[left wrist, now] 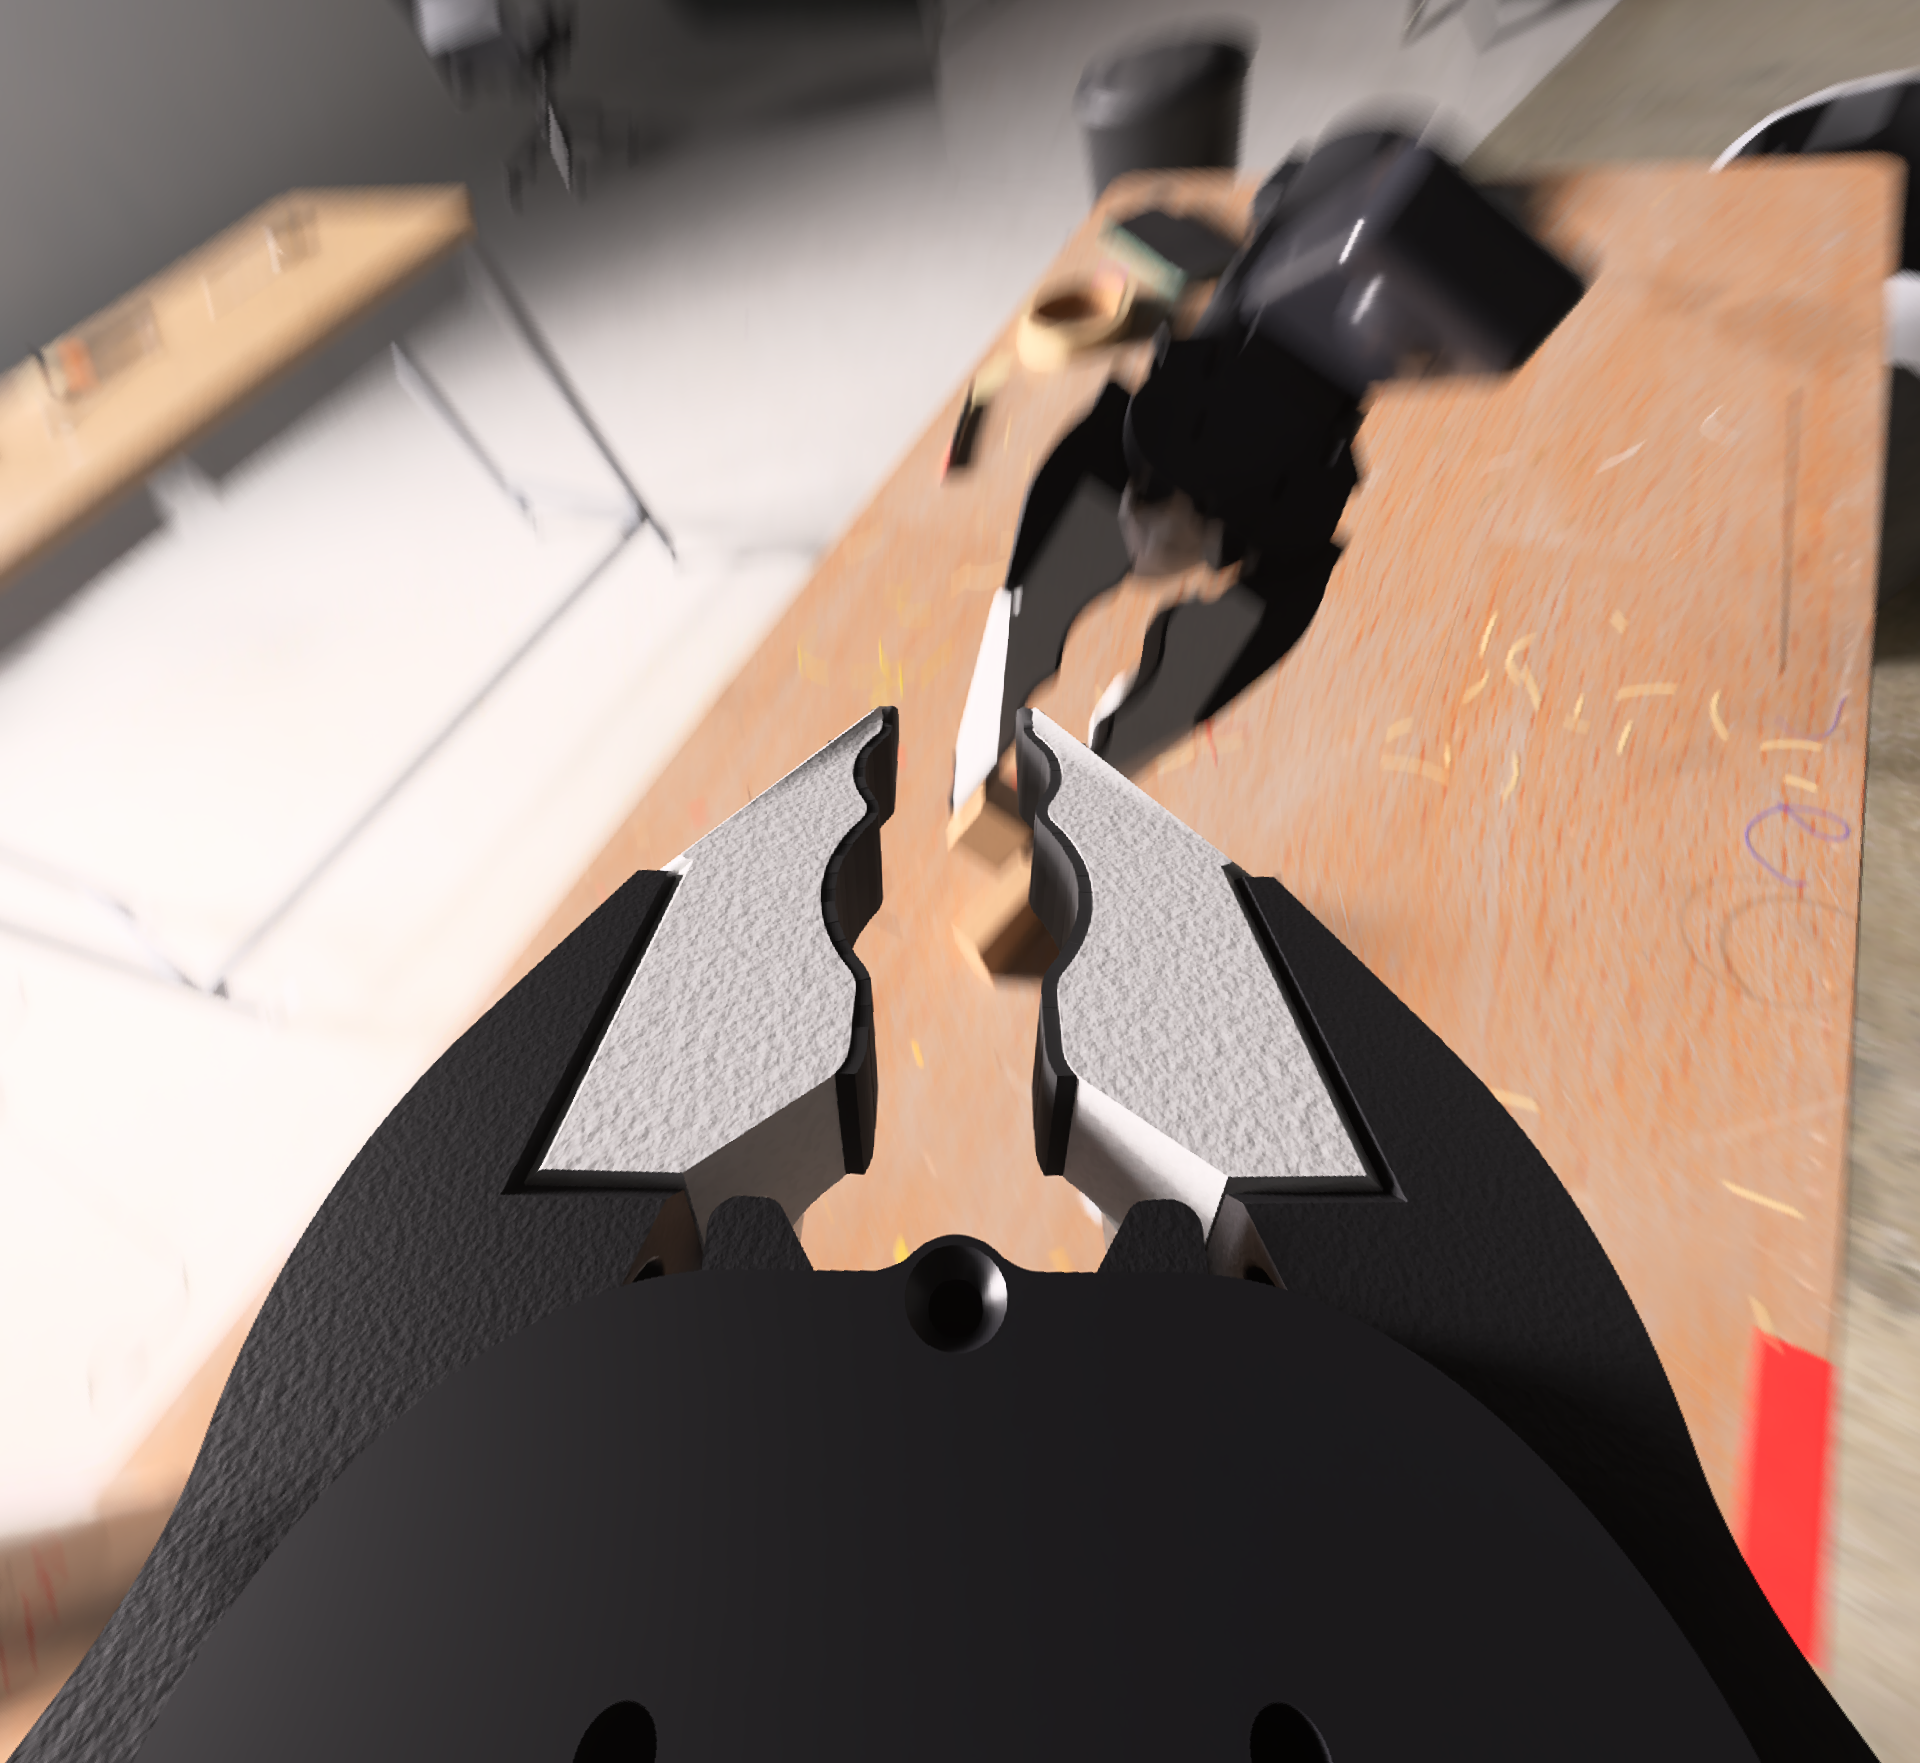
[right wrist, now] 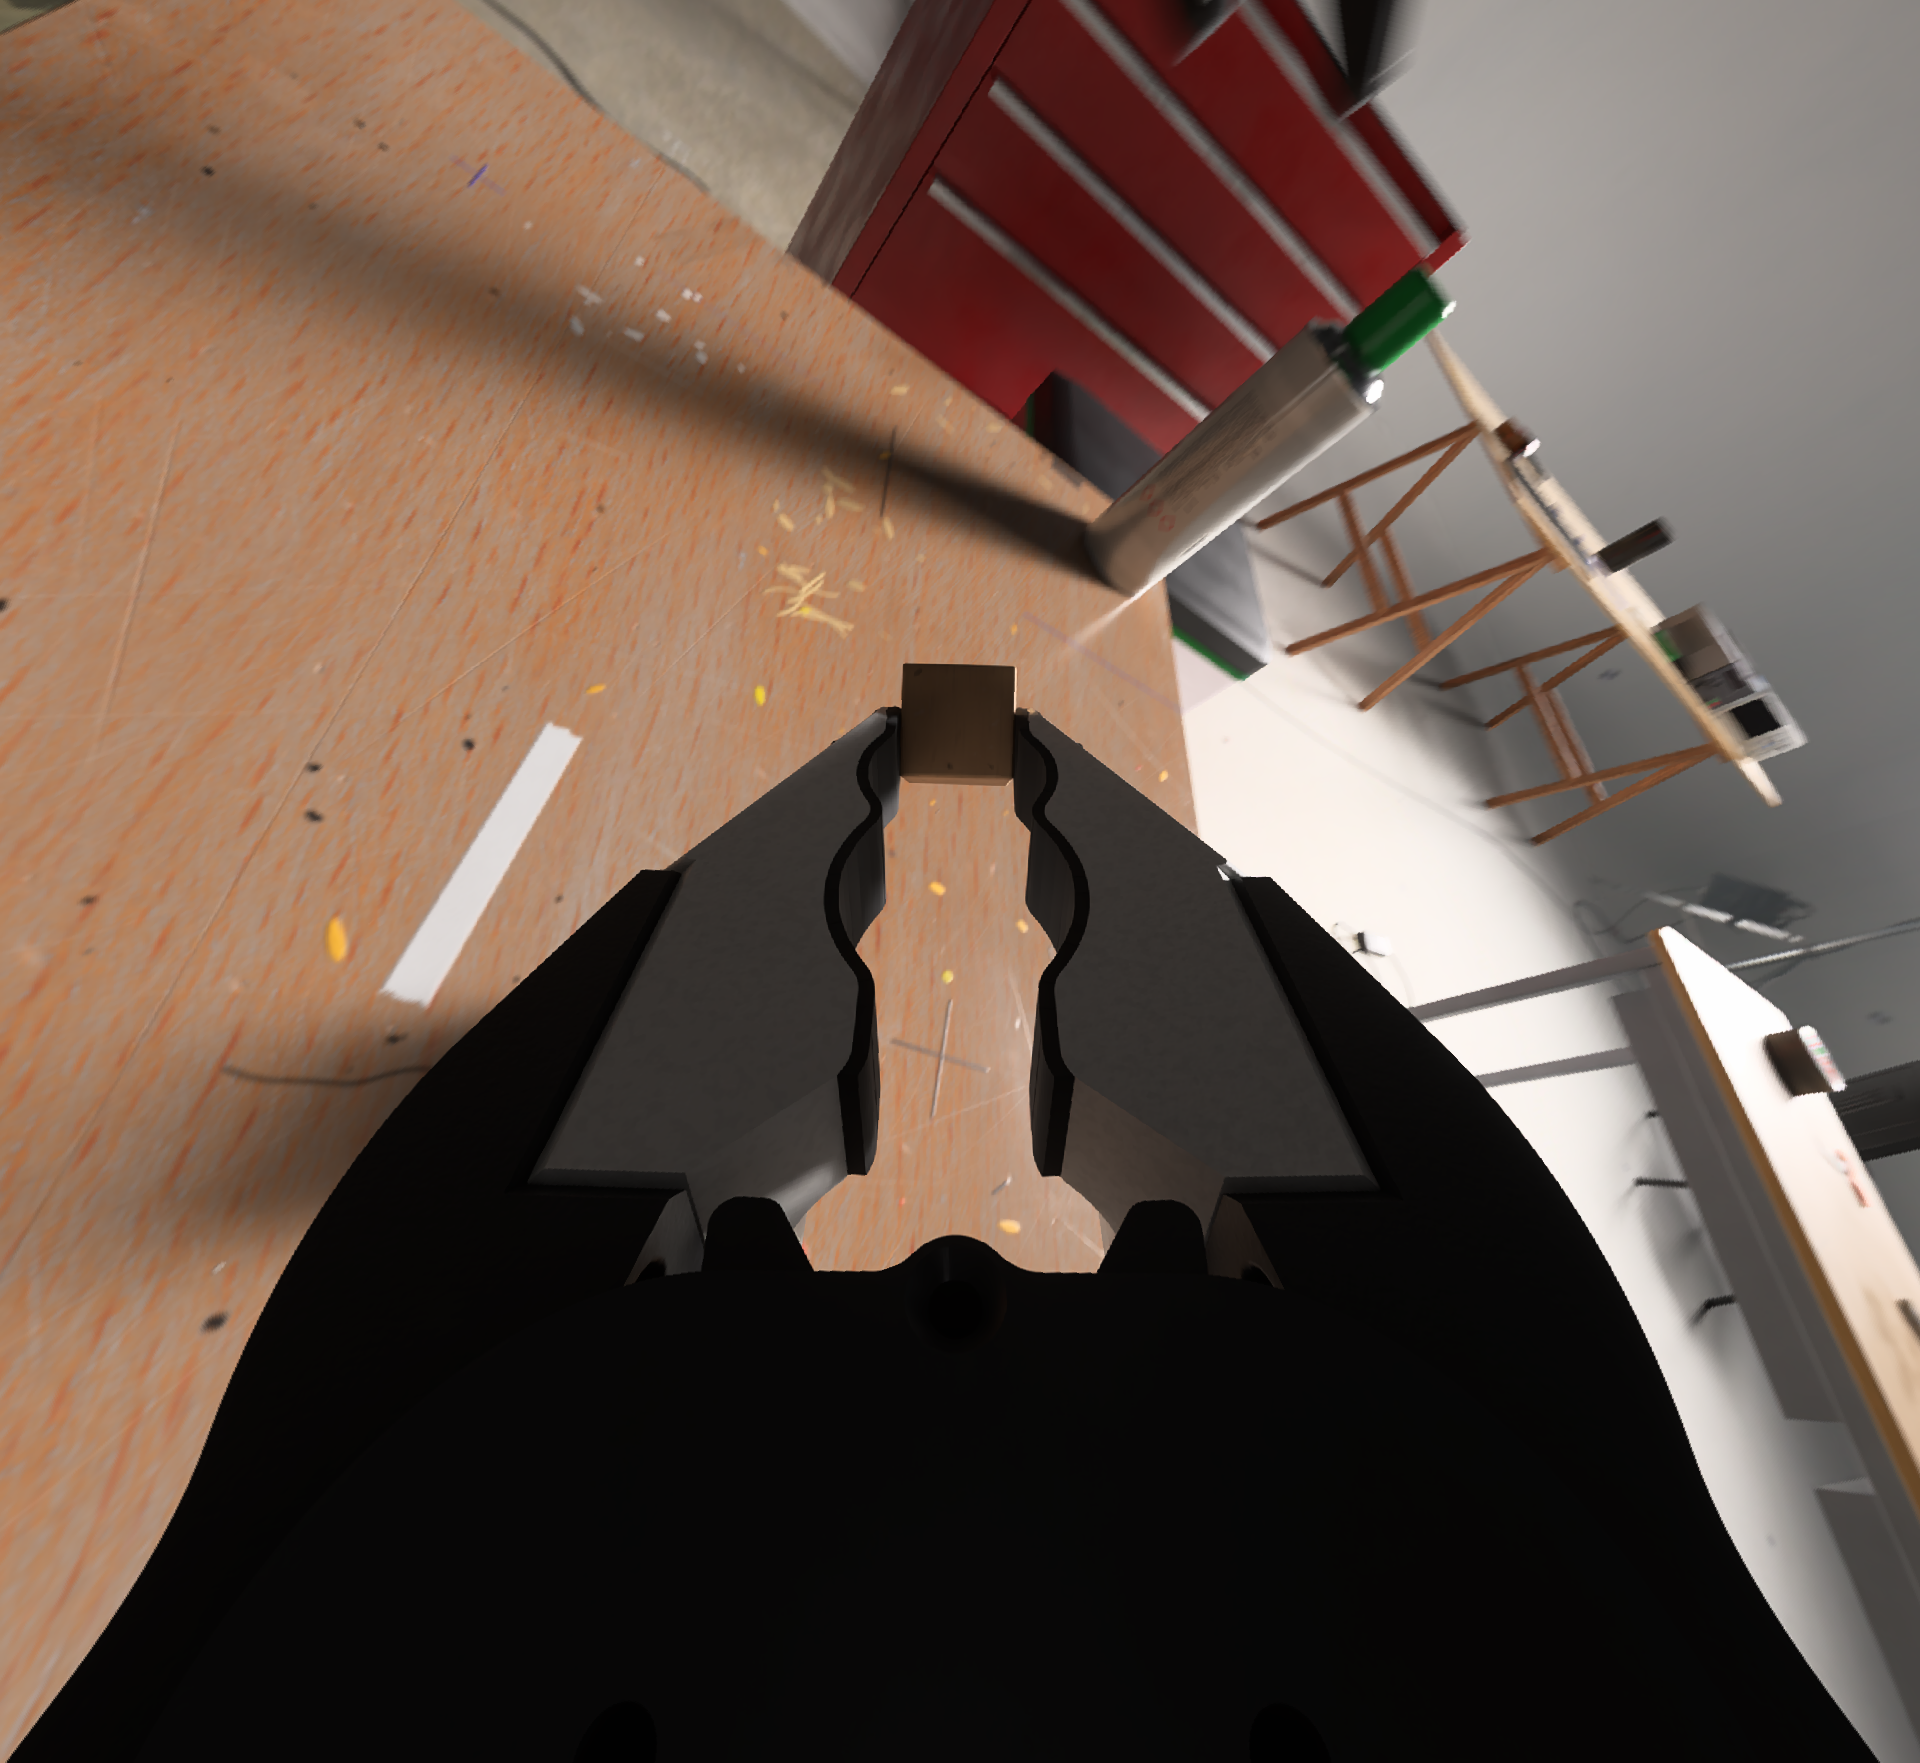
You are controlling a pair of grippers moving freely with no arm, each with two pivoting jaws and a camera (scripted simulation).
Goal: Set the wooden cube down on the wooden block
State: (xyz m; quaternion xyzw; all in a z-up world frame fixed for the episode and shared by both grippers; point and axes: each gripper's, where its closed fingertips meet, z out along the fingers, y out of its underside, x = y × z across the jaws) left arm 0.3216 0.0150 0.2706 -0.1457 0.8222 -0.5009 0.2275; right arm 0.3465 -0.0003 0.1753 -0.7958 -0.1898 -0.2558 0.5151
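Observation:
In the right wrist view my right gripper (right wrist: pixel 956 726) is shut on the small wooden cube (right wrist: pixel 956 724), held at the fingertips above the orange table (right wrist: pixel 416 466). The wooden block does not show there. In the left wrist view my left gripper (left wrist: pixel 958 726) is open and empty above the table. Beyond its tips, the right gripper's white finger (left wrist: pixel 982 705) comes down, blurred, with the cube (left wrist: pixel 987 840) at its tip. The wooden block (left wrist: pixel 1008 939) lies on the table just below the cube, partly hidden by my left finger. Whether they touch I cannot tell.
A metal can with a green cap (right wrist: pixel 1236 466) is at the table's far edge, with a red drawer cabinet (right wrist: pixel 1122 186) behind it. A white tape strip (right wrist: pixel 483 866) is on the table. A tape roll (left wrist: pixel 1070 326) is at the far end; red tape (left wrist: pixel 1782 1505) marks an edge.

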